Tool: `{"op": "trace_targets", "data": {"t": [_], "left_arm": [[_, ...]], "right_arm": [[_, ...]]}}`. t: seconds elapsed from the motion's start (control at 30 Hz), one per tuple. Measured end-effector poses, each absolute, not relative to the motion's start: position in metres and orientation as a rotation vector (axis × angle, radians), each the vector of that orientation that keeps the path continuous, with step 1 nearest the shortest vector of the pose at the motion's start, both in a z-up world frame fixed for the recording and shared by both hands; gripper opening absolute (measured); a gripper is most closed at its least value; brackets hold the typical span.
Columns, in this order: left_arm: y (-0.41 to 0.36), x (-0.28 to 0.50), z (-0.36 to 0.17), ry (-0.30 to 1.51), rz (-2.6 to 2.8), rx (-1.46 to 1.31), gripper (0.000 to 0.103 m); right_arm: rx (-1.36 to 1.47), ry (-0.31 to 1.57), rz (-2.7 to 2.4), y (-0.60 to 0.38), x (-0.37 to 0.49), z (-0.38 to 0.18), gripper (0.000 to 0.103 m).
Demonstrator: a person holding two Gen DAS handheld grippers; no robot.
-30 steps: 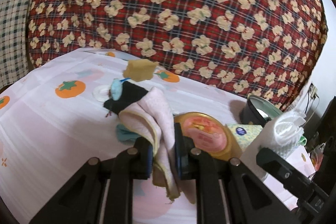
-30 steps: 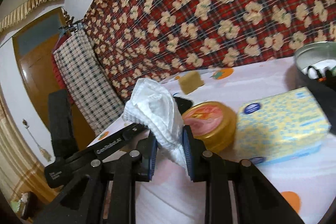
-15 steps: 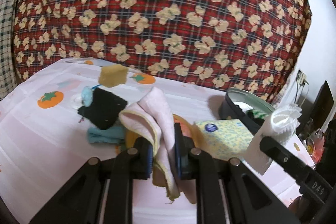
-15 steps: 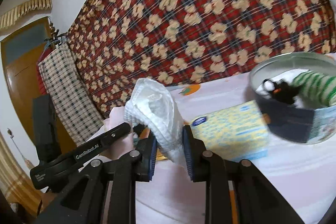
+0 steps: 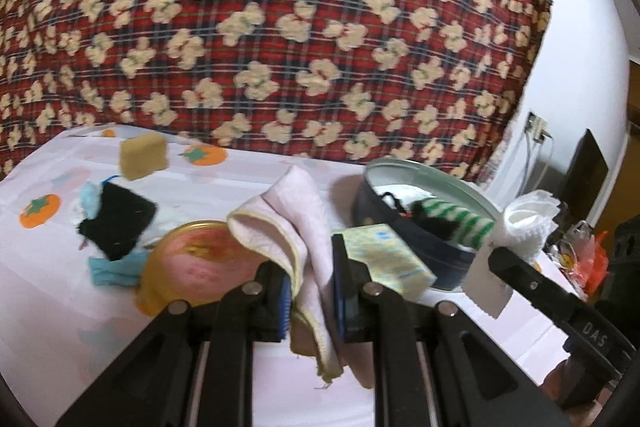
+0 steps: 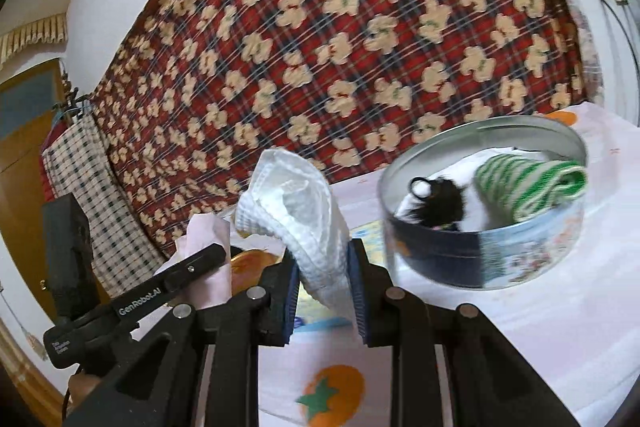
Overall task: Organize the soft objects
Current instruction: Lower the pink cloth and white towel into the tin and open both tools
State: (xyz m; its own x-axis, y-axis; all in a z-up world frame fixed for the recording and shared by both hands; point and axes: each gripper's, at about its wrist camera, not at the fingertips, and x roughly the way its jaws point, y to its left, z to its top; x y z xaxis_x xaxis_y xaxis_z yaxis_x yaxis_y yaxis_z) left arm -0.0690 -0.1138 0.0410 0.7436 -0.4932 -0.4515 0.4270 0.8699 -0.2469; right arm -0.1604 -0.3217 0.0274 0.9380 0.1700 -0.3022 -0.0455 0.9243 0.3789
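Soft things are lying scattered on the left of the worktop (image 5: 60,291), which is wearing a pale cloth printed with orange fruit: a tan sponge block (image 5: 143,155) at the far left, a black knitted piece (image 5: 116,223) nearer, a blue scrap (image 5: 112,271) beside it, then a gold-rimmed round lid (image 5: 192,267). Right of the lid, the left gripper (image 5: 310,297) is clamping a pink cloth (image 5: 292,223) with a yellow hem, its jaws closed on the folds while the loose end is hanging below them. Just behind its right jaw a yellow tissue pack (image 5: 384,255) is sitting, and beyond that a round tin (image 6: 520,259) is holding a green-and-white striped knit (image 6: 532,183) and a black-and-white fuzzy item (image 6: 436,203). Furthest right, the right gripper (image 6: 322,287) is pinching a white waffle-weave cloth (image 6: 296,203), jaws closed on its lower part, the bulk standing up above them.

The likely trouble is at the tin: both cloths are trailing loose ends, which could catch on the rim or drape outside it. Two grippers arriving together could also be crowding each other over one opening.

Both grippers are pointing forward and slightly downward, side by side, the right one facing the tin.
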Motion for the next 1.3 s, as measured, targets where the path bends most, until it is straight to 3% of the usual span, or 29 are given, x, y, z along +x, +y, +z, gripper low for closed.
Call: {"op": "trace_targets", "data": {"t": [0.8,1.3], "left_arm": [[-0.230,-0.060,0.063,0.480,-0.697,-0.072,0.014],[-0.324,-0.013,0.043,0.548,-0.718,-0.038,0.014]], "right_arm": [[0.316,0.212,-0.199,-0.440,-0.161,0.070,0.026],[0.262,0.374,-0.334,-0.499,-0.063,0.044,0.026]]}}
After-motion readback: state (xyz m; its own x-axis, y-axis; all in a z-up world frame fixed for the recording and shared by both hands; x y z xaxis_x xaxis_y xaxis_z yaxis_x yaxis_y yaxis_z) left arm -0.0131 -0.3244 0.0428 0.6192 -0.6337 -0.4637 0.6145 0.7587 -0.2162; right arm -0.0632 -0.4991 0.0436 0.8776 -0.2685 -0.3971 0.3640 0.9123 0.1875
